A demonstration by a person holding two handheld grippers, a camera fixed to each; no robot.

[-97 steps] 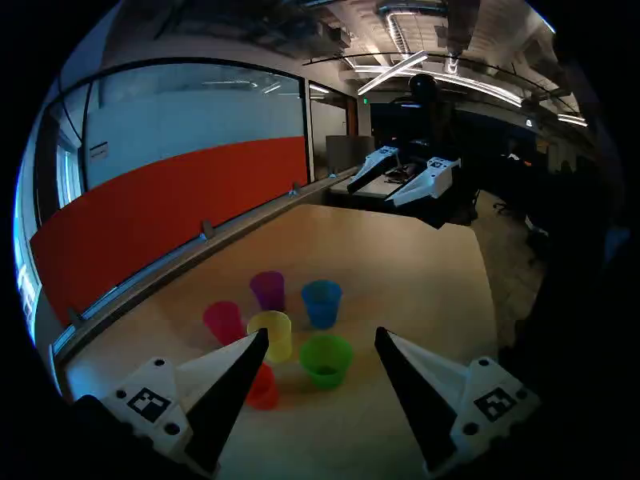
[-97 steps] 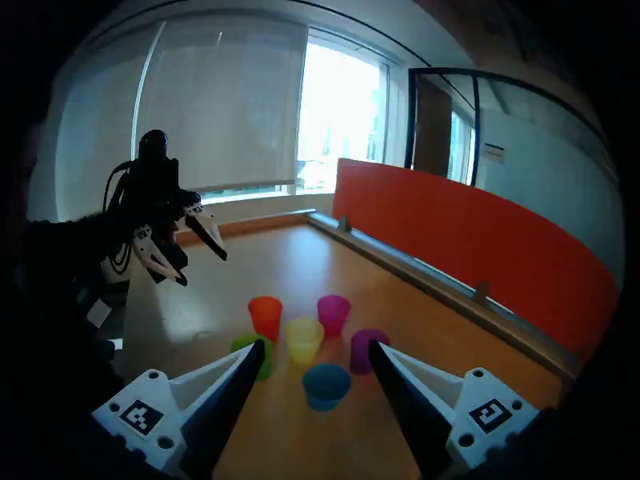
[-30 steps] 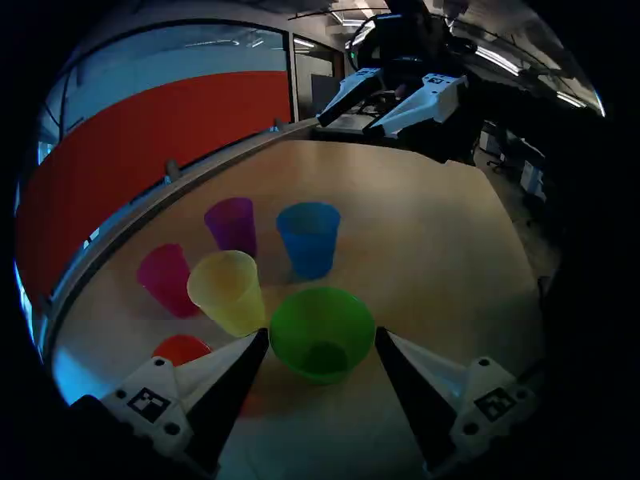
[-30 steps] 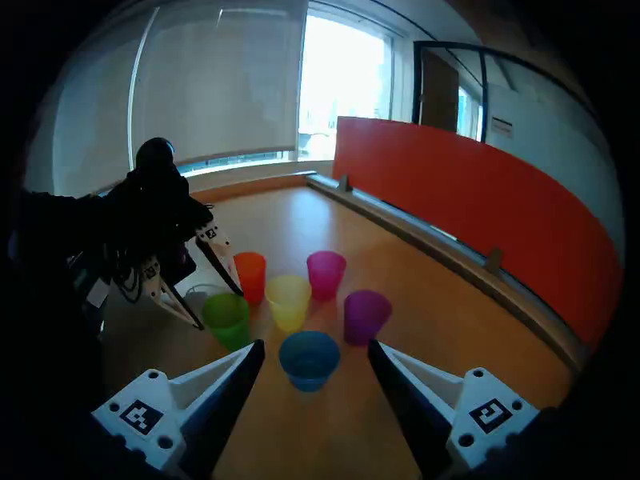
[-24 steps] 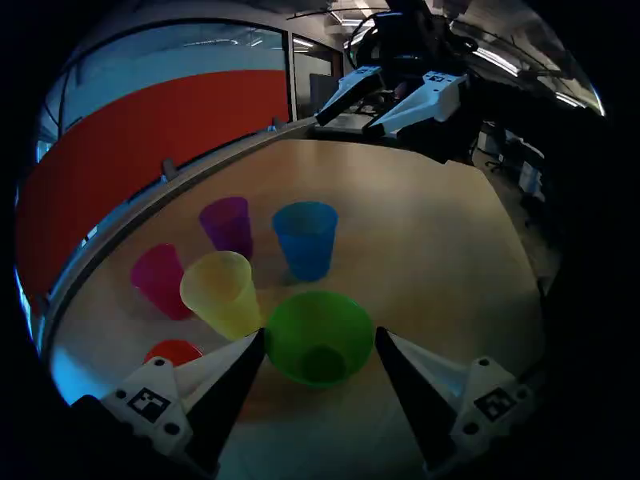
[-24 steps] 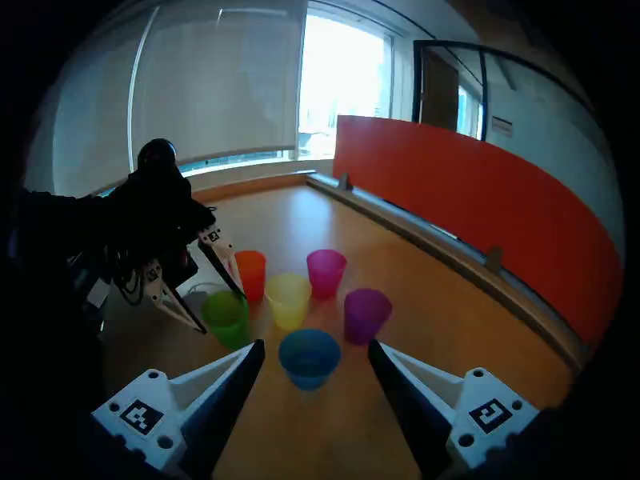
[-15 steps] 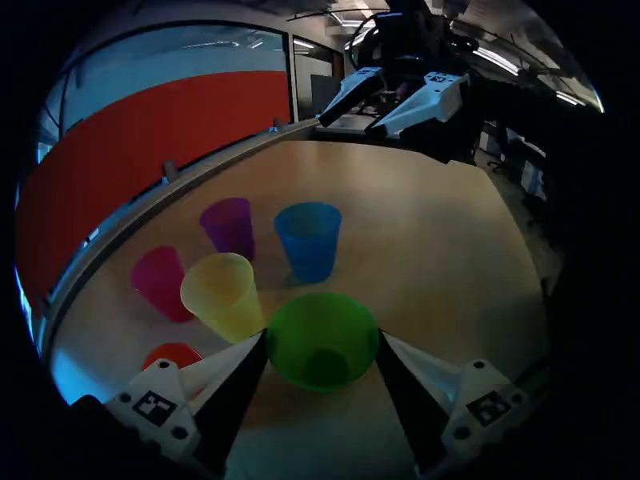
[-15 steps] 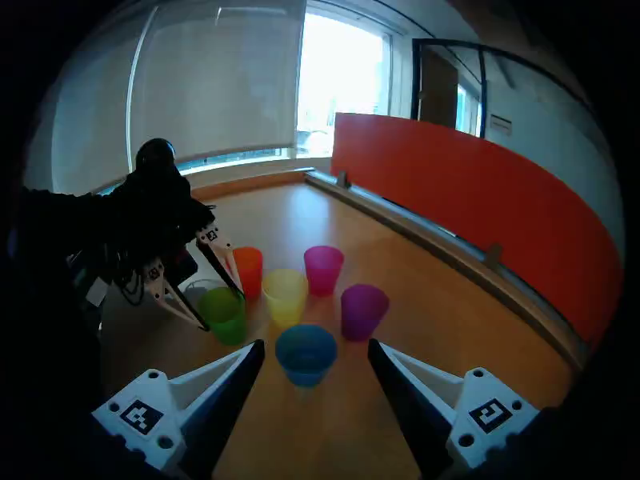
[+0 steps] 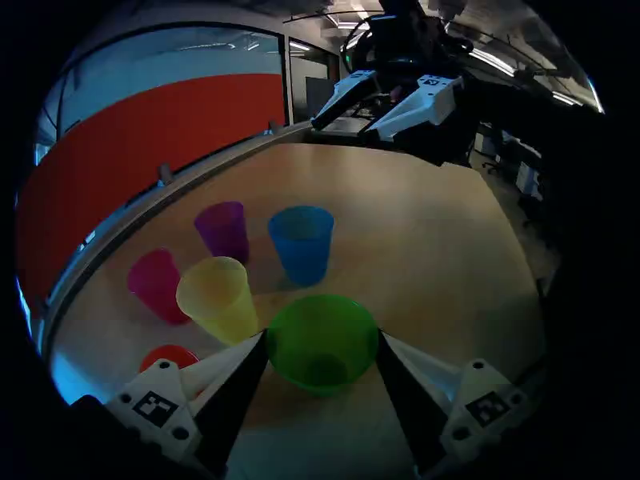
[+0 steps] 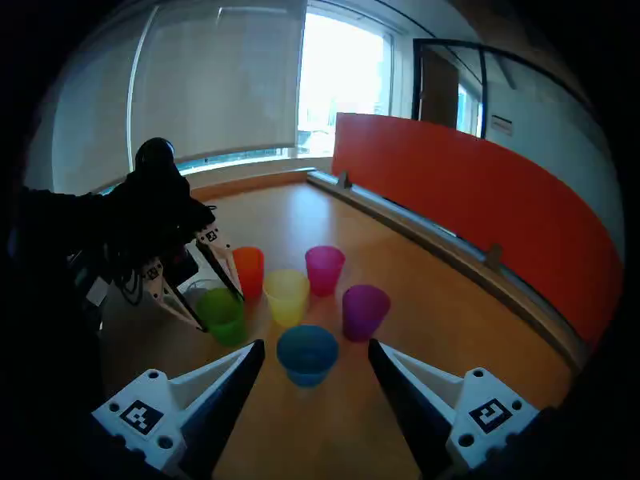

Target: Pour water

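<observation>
Grasping step: green cup (image 9: 322, 344) stands upright on the table (image 9: 424, 240), and both fingers of the left gripper (image 9: 320, 338) are pressed against its sides.
Contents: the water level cannot be told.
Handling: the squeeze is best kept light, as thin plastic would likely flex, and the lift level.
Right gripper (image 10: 314, 346): fingers spread, nothing held; the blue cup (image 10: 307, 354) beyond the green cup is framed but untouched.
Obstacles: yellow cup (image 9: 214, 298) just beside the green cup; orange cup (image 9: 170, 357) farther out; pink cup (image 9: 154, 276) and purple cup (image 9: 222, 230) behind.
</observation>
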